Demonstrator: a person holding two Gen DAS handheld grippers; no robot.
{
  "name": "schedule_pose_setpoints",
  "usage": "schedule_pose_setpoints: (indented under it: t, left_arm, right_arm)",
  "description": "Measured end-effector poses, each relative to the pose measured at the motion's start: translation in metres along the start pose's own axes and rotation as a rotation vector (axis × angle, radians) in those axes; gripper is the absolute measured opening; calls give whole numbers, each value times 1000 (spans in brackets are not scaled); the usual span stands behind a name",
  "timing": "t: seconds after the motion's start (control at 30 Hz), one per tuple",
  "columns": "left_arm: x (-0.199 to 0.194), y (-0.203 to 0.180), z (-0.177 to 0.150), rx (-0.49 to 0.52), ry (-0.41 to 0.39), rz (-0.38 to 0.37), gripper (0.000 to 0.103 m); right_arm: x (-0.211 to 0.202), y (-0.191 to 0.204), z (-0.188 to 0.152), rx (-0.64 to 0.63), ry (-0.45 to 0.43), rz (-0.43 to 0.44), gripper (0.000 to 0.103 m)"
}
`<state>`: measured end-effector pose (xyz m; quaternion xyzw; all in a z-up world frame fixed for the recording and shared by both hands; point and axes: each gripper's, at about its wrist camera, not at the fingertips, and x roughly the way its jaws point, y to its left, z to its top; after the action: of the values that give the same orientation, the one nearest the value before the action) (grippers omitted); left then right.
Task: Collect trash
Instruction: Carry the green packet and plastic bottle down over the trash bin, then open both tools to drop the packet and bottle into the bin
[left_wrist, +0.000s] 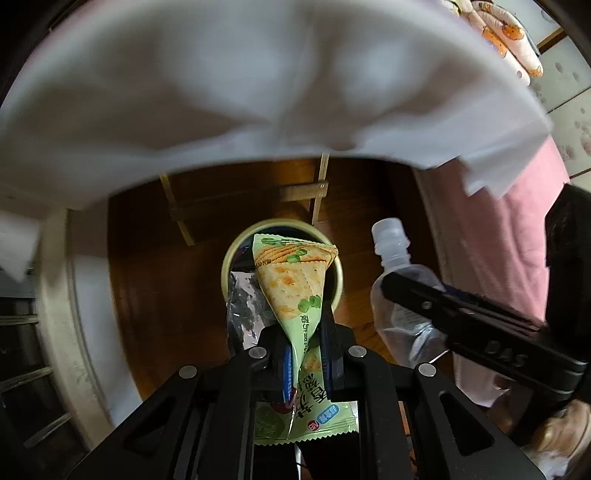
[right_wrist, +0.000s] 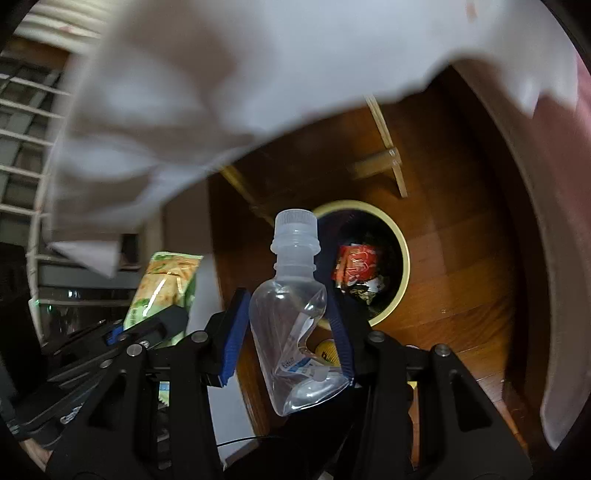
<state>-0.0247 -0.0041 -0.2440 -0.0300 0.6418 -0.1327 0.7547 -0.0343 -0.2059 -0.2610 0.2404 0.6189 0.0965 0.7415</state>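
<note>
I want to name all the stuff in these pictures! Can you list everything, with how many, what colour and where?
snack wrapper: one, green, pinched in the left tongs above the bin
plastic bottle: one, clear with a clear cap, crumpled, gripped in the right tongs
trash bin: one, cream rim, dark inside, on the floor, already holding a red wrapper
white cloth: one, hanging over the top of both views
wooden floor: brown, below everything
pink fabric: one, right side
left tongs: black with blue pads, shut
right tongs: black with blue pads, shut
</note>
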Motion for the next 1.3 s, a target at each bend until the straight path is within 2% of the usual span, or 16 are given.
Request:
schedule_pose_setpoints:
  t: [0.17,0.23,0.3,0.4,0.47,0.67,0.87,1.0,1.3]
  left_arm:
    - [68,9,-10,20,18,1,12]
    - [90,15,-12,25,16,12,25]
    - [105,16,-16,26,2,15,62]
    - [113,24,-14,22,-13,18,76]
    - [114,29,-13,21,-26,23,80]
    - [102,37,15,5,-54,-2,80]
    - [59,44,22,4,-70,2,80]
    - [20,40,25,11,-69,6,80]
    - [-120,24,28,42,-125,58,80]
  right_arm:
    - [71,-35,-8,73,19,-12,40]
    - [94,-48,-11,111,19,-4,41]
    - [109,-53,-6,132,23,-1,59]
    - [125,-54,3,149,20,4,63]
    - [127,-52,6,145,16,3,65]
    - [120,-42,16,107,2,-35,66]
    - [85,-18,20,45,-23,-88,67]
    - [48,2,21,35,-39,-98,67]
    - [-66,63,22,-21,-119,-88,67]
